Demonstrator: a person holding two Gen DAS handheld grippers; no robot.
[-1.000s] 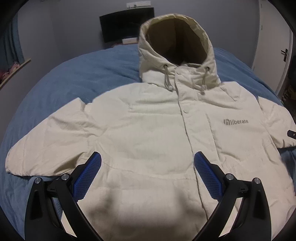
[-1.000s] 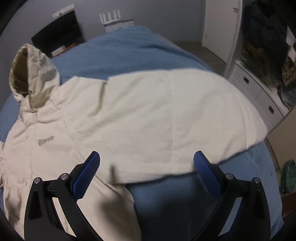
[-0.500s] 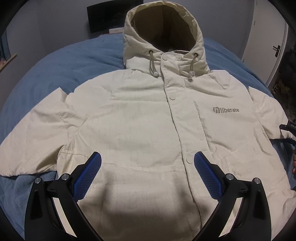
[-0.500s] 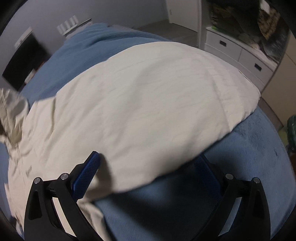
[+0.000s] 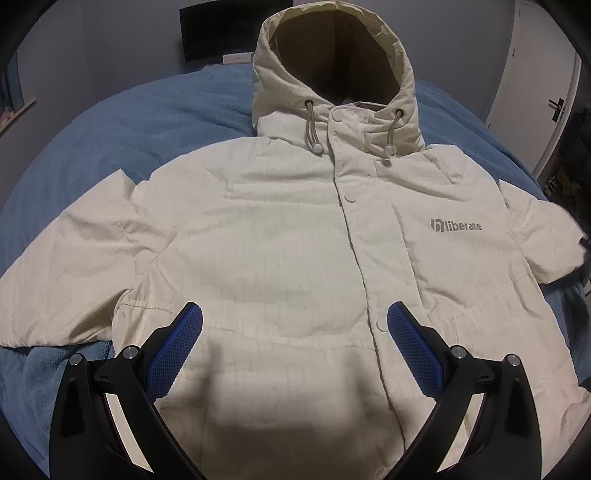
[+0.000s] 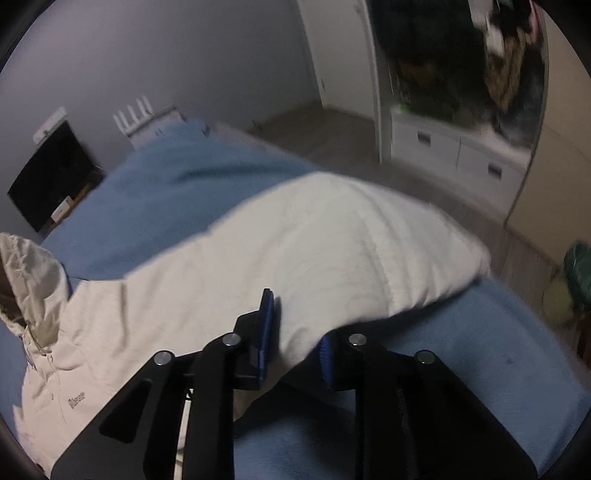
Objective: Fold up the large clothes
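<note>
A cream hooded jacket (image 5: pixel 280 240) with a grey "liberate" logo (image 5: pixel 456 225) lies face up on a blue bed (image 5: pixel 122 122), hood (image 5: pixel 332 62) at the far end. My left gripper (image 5: pixel 295 332) is open and empty, hovering above the jacket's lower front. In the right wrist view my right gripper (image 6: pixel 295 332) is shut on the lower edge of the jacket's sleeve (image 6: pixel 332 251), which stretches away to the right above the blue cover (image 6: pixel 461 369). The cuff (image 6: pixel 461 266) is blurred.
A dark screen (image 5: pixel 218 33) stands against the far wall beyond the bed. A white door (image 5: pixel 546 81) is at the right. In the right wrist view, white drawers (image 6: pixel 461 147) and a cluttered shelf (image 6: pixel 461 62) stand beyond the bed's right side, with bare floor (image 6: pixel 314 129) between.
My right gripper has closed on the sleeve's edge, and its view has tilted up. My left gripper has shifted slightly, so the jacket sits more centred; it stays open.
</note>
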